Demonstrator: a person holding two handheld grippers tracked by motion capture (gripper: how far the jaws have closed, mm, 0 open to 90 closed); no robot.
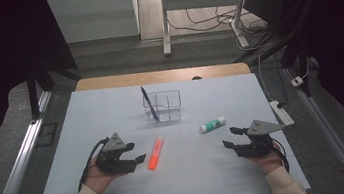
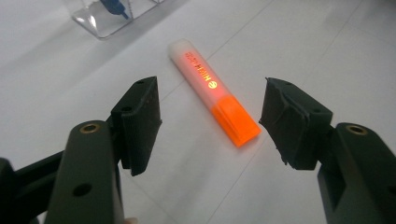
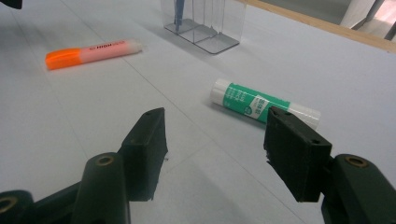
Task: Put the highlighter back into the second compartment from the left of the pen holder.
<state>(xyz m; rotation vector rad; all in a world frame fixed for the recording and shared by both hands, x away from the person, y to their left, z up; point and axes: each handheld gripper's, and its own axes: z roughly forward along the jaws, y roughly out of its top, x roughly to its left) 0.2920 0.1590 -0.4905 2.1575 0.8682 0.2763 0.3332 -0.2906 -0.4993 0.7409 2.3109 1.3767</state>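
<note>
On the pale desk (image 1: 110, 105), your released left tongs (image 2: 210, 121) face the orange plastic highlighter (image 2: 212, 91) lying flat just ahead; centre on its barrel, then lower. Right tongs (image 3: 212, 154) gape, empty.

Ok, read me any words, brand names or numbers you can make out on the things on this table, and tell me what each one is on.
"HIGH": printed in red along the pale barrel of the orange highlighter; the letters after it are too blurred to read.
A small round logo sits at the end of that print, unreadable.
Glue stick: white print on its green label, too small and blurred to read.
Clear plastic organiser and blue pen: no text can be made out.
</note>
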